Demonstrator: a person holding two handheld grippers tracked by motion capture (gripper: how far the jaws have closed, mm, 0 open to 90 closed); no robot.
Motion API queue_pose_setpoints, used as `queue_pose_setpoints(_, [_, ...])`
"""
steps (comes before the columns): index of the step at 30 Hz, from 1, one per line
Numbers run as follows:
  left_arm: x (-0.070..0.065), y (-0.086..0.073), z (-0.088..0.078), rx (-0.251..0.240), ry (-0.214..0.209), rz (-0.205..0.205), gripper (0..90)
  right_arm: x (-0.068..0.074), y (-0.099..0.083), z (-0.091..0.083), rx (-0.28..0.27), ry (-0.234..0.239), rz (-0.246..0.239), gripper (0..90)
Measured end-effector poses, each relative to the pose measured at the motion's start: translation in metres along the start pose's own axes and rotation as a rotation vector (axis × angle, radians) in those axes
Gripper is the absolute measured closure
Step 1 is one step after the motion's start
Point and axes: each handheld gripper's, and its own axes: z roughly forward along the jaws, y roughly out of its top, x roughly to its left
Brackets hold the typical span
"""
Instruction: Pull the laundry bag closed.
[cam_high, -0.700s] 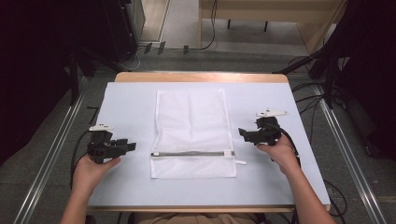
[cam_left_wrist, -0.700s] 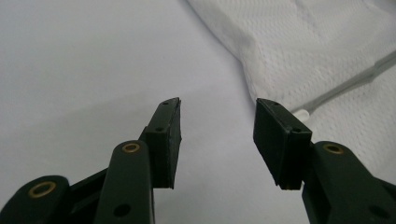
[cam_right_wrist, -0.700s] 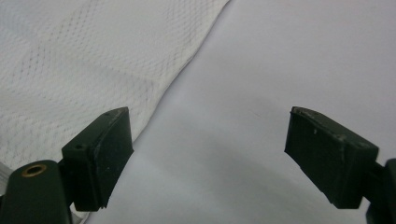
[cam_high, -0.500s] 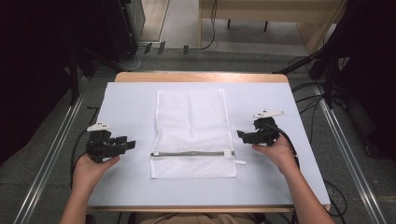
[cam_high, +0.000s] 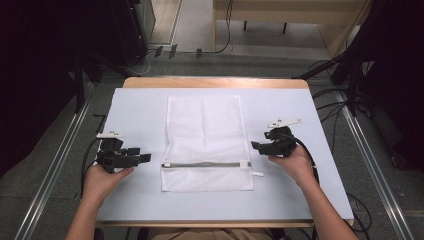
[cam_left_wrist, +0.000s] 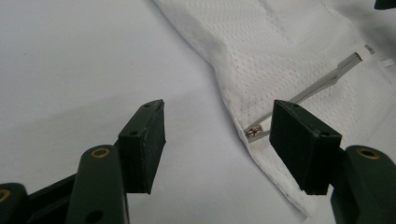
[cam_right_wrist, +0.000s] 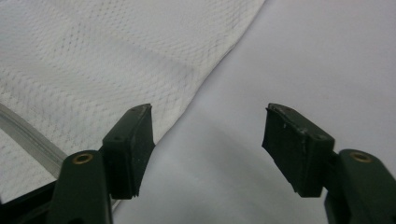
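Observation:
A white mesh laundry bag (cam_high: 205, 135) lies flat in the middle of the pale table cover, with its grey zipper (cam_high: 205, 164) running across near the front end. My left gripper (cam_high: 144, 158) rests low on the table to the left of the zipper and is open with nothing between its jaws. In the left gripper view the gripper (cam_left_wrist: 218, 140) faces the bag's edge (cam_left_wrist: 289, 46), where the zipper's end (cam_left_wrist: 253, 132) shows. My right gripper (cam_high: 255, 146) is just off the bag's right edge, open and holding nothing. From the right gripper view the gripper (cam_right_wrist: 208, 140) stands beside the mesh (cam_right_wrist: 102, 56).
The pale cover (cam_high: 300, 200) spreads over a wooden table (cam_high: 215, 82). Metal rails (cam_high: 55, 165) run along the floor on both sides. A cable (cam_high: 310, 155) trails from the right gripper. Bare cover lies to the left, right and front of the bag.
Hardly anything differs; both hands rest at about the same spots beside the bag, with the right gripper a touch nearer the bag's edge.

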Motion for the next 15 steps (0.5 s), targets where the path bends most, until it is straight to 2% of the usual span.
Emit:
queue_pose_setpoints(2, [0.0010, -0.0003, 0.0005, 0.004, 0.006, -0.002, 39.1, 0.0018, 0.0008, -0.0003, 0.008, 0.005, -0.003, 38.8])
queue_pose_setpoints(3, [0.0013, -0.0006, 0.0011, 0.005, 0.010, 0.000, 41.4, 0.0030, 0.0023, -0.0001, 0.010, 0.029, -0.009, 40.4])
queue_pose_setpoints(7, [0.0034, -0.0026, 0.0028, 0.015, 0.002, 0.008, 43.6, 0.0048, 0.0052, -0.0004, 0.001, 0.049, 0.003, 42.5])
queue_pose_setpoints(15, [0.0012, -0.0046, 0.0024, 0.012, -0.022, 0.022, 49.5, 0.0096, 0.0060, -0.0007, 0.010, 0.042, -0.015, 42.5])
